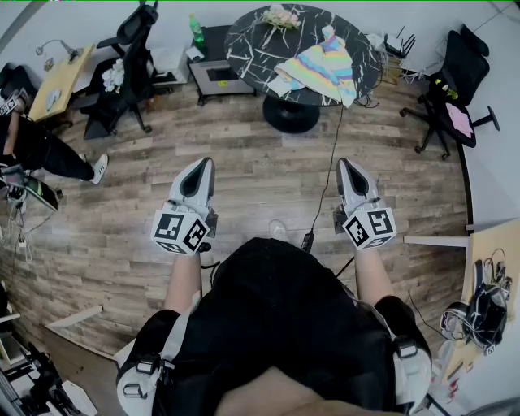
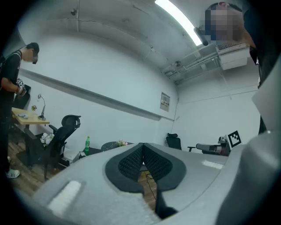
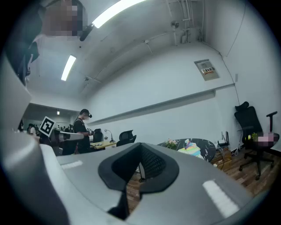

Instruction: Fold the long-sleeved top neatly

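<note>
The wood-plank floor (image 1: 244, 162) fills most of the head view, in an office-like room with white walls and a strip light (image 2: 180, 19) on the ceiling. At the far side stands a round black table (image 1: 244, 45) with white marble veining, on one pedestal foot. The long-sleeved top (image 1: 323, 69) — pastel stripes of yellow, pink, blue and white — lies rumpled on the table's right half, one edge reaching the rim, well apart from both grippers. A black office chair (image 1: 122, 65) stands left of the table and a second chair (image 1: 447, 73) to the right. A wooden desk (image 1: 57, 77) at upper left runs out of the frame, and a person in dark clothes (image 1: 36, 150) near it is cut by the left edge. The left gripper (image 1: 201, 166) and the right gripper (image 1: 349, 169) are held level and side by side over the floor. In each gripper view the ribbed black pads meet, with nothing between them. A dark cable (image 1: 331, 162) trails across the floor from the table's side. A green bottle (image 1: 196, 28) stands on a low cabinet beside the table, and pale flowers (image 1: 282, 16) sit on the tabletop. The cubes bear only black-and-white square markers — no words. The print on a small wall panel (image 2: 165, 101) and the bottle's label are too small to read.
</note>
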Motion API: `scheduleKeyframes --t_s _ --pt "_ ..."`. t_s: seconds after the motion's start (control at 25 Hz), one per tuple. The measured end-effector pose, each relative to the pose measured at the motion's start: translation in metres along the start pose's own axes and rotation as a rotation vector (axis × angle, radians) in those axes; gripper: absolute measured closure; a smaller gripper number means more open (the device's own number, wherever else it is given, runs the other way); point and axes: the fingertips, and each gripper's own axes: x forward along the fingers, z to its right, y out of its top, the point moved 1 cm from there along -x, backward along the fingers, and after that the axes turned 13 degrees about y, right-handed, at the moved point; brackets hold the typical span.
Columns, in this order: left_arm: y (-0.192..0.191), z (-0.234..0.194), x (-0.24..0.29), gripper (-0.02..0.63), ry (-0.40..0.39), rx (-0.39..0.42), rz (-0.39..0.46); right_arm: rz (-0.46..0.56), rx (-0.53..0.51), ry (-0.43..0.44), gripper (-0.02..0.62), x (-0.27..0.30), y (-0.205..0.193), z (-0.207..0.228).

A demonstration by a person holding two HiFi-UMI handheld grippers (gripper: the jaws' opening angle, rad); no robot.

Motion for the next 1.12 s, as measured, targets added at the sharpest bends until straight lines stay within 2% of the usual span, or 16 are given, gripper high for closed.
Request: scheduleKeyframes --t_s 0.56,0.72,0.76,0.8,0.84,0.88,0.92,1.0,1.12 --pt "-0.005 0.021 0.016 0.598 -0.037 0.016 -0.005 -0.004 0.007 -0.006 0.591 -0.003 -0.003 0.014" --pt "-0.008 0.028 0.021 0.597 -0.04 0.016 -0.003 0.033 -0.005 0.008 0.589 -0.003 0.001 0.018" --pt "-0.009 0.031 0.023 0.578 -0.037 0.02 0.001 0.044 -0.016 0.012 0.584 -0.003 0.003 0.019" --pt "-0.009 0.034 0.027 0.476 -0.032 0.025 0.004 0.052 -0.032 0.014 0.543 -0.002 0.005 0.021" --pt "-0.009 0.037 0.032 0.388 -0.024 0.033 0.005 0.059 -0.049 0.012 0.458 -0.001 0.008 0.024" --pt "-0.009 0.039 0.037 0.337 -0.013 0.043 0.005 0.068 -0.064 0.006 0.4 0.0 0.011 0.028" --pt "-0.009 0.041 0.043 0.311 -0.003 0.055 0.004 0.075 -0.075 -0.004 0.362 0.001 0.013 0.032" --pt "-0.011 0.046 0.056 0.288 0.007 0.08 -0.001 0.082 -0.08 -0.024 0.332 0.003 0.014 0.046" --pt "-0.015 0.058 0.08 0.279 -0.005 0.102 -0.019 0.081 -0.054 -0.03 0.327 0.005 0.011 0.068"
